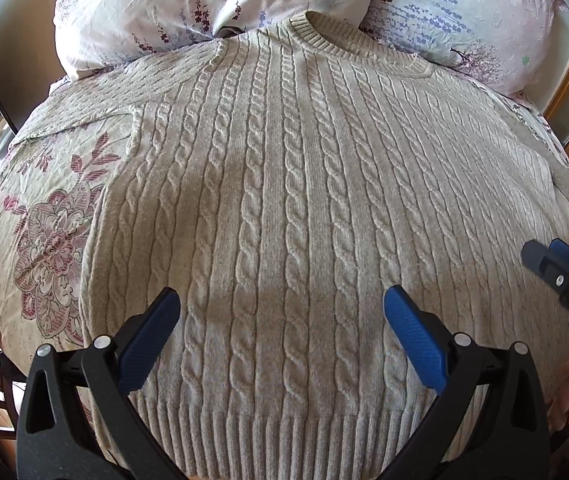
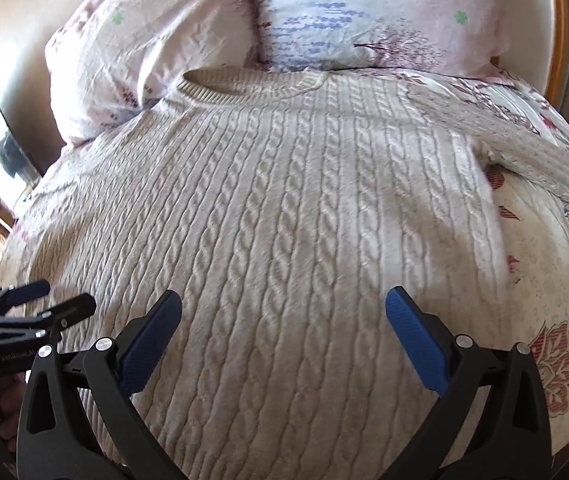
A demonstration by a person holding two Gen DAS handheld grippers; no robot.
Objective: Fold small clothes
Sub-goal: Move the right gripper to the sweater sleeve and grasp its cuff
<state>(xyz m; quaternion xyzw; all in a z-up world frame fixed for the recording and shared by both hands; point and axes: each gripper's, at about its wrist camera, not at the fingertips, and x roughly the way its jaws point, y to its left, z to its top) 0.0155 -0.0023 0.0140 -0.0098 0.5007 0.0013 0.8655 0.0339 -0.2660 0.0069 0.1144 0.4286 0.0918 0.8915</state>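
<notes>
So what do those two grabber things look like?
Both match. The left gripper and right gripper each have two black plastic arms with triangle cut-outs and round silver bolts. Their fingers are flat blue pads with a bumpy, dotted texture. White lettering, too small to read, is printed on the black body. No cables or sleeves show.

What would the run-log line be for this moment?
stage: pre-fold | sweater: flat on bed, collar toward pillows | left gripper: open, above hem | right gripper: open, empty
</notes>
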